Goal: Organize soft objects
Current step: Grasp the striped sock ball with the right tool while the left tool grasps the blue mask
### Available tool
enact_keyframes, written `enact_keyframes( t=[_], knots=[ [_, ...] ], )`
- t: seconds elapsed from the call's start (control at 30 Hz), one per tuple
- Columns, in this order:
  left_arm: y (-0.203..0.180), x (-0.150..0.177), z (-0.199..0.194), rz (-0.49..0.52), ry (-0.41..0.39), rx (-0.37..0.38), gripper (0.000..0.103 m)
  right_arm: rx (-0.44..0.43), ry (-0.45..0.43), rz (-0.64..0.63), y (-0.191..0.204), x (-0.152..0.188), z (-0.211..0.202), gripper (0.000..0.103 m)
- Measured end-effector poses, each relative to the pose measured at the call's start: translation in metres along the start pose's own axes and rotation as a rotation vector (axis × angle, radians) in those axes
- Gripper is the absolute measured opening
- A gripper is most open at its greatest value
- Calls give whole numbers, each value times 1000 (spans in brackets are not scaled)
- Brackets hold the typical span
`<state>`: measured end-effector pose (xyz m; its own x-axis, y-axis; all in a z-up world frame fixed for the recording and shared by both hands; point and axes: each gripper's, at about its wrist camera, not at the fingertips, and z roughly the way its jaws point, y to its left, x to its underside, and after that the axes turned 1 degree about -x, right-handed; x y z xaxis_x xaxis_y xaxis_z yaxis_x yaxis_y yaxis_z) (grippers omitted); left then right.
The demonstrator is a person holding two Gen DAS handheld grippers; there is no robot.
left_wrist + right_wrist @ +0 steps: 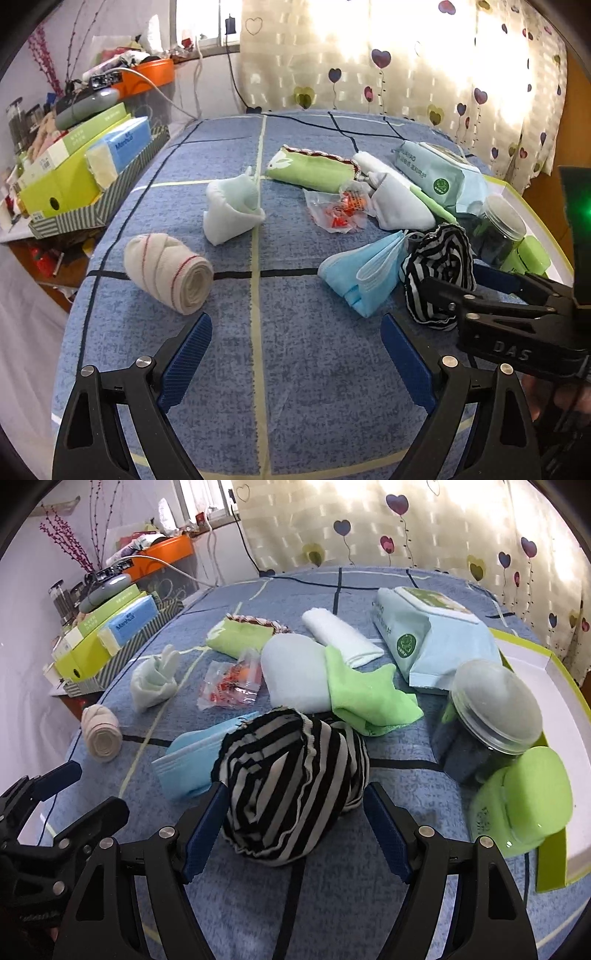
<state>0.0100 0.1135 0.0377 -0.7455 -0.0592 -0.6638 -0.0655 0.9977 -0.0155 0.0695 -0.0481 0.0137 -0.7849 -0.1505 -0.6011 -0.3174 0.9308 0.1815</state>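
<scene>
Soft objects lie on a blue checked bedspread (303, 369). A black-and-white striped cloth (291, 775) sits between the open fingers of my right gripper (295, 812), which straddles it without squeezing. Left of it lies a blue face mask (364, 273) (195, 764). A rolled cream bandage (168, 271) (101, 734) lies at the left. A pale folded sock (229, 206), a green pouch (314, 170), a white mitten (295, 675), a green cloth (369, 698) and a white towel roll (341, 637) lie further back. My left gripper (295, 358) is open and empty above bare bedspread.
A clear jar (487, 716), a green lidded tub (524, 805) and a wipes pack (432, 635) stand at the right, by a white tray with a green rim (550, 686). A small plastic bag (232, 686) lies mid-bed. A striped box of cartons (92, 173) sits at the left.
</scene>
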Motion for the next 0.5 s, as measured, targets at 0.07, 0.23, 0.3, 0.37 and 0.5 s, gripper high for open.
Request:
enact_keyframes(
  t=[0.07,0.23,0.3,0.37,0.5],
  knots=[
    [-3,-1,2,14,2,8,93,10,18,6,-3,0,3,62],
    [-5,-8,13,-7,25,91,93,11,-2,-23,-4,3,-3,40],
    [-8,-11,18,-11,33,110,93,13,-10,-32,-4,5,-6,26],
    [-12,-15,22,3,38,112,93,7,-22,-43,-5,6,-12,23],
    [-26,-24,33,59,36,111,93,-4,-50,-49,-10,8,-26,21]
  ],
)
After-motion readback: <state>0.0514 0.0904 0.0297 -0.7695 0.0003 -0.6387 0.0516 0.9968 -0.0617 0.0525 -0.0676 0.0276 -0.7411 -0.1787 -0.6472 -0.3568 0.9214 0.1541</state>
